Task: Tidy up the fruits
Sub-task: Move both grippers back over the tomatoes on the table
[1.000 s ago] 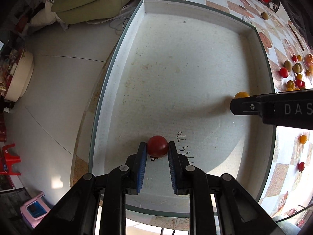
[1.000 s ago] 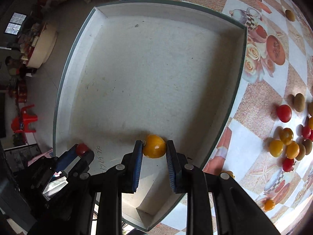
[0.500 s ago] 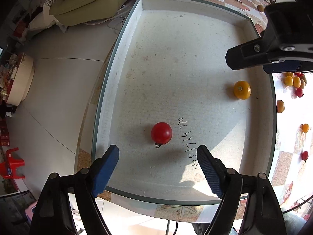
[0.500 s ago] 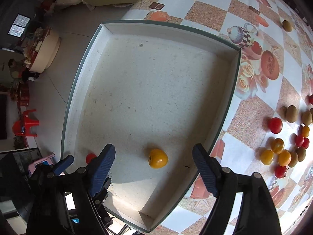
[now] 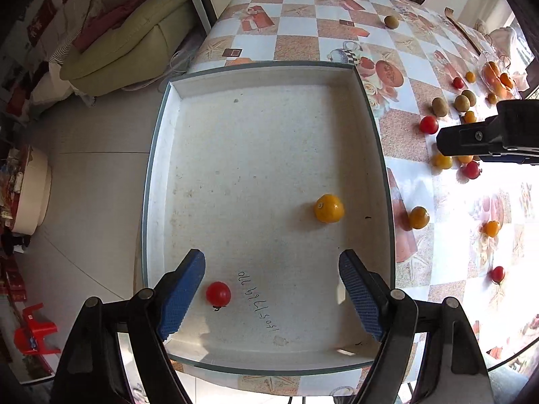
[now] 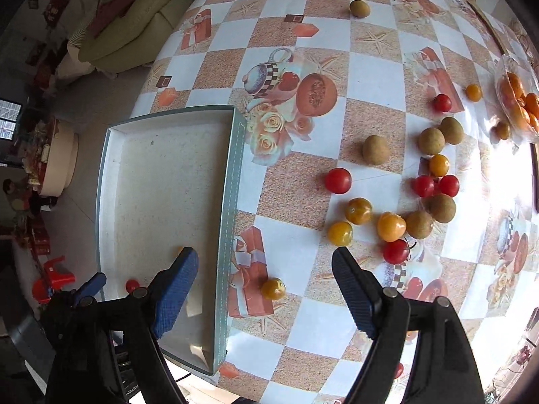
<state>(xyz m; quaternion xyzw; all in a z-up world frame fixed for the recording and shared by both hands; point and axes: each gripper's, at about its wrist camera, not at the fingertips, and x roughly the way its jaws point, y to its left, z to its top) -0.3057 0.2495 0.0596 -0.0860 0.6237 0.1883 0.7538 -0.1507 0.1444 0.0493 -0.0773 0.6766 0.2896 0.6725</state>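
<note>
Now that both pairs of jaws have let go and spread wide, the red tomato (image 5: 218, 293) and the yellow tomato (image 5: 328, 207) lie loose on the floor of the white tray (image 5: 269, 77), low in the left wrist frame. The left gripper (image 5: 271, 294) has pulled back above the tray, empty. The right gripper (image 6: 264, 289) has swung out over the checked surface (image 6: 370, 77), empty too, a small yellow fruit (image 6: 273, 288) lying between its fingers below. Two fruits delivered, I'd say, and many left: the cluster of red, yellow and brown ones (image 6: 390, 225) at right of centre. A green sofa (image 6: 134, 23) fills the upper left; a red stool (image 6: 54, 274) stands at lower left.
</note>
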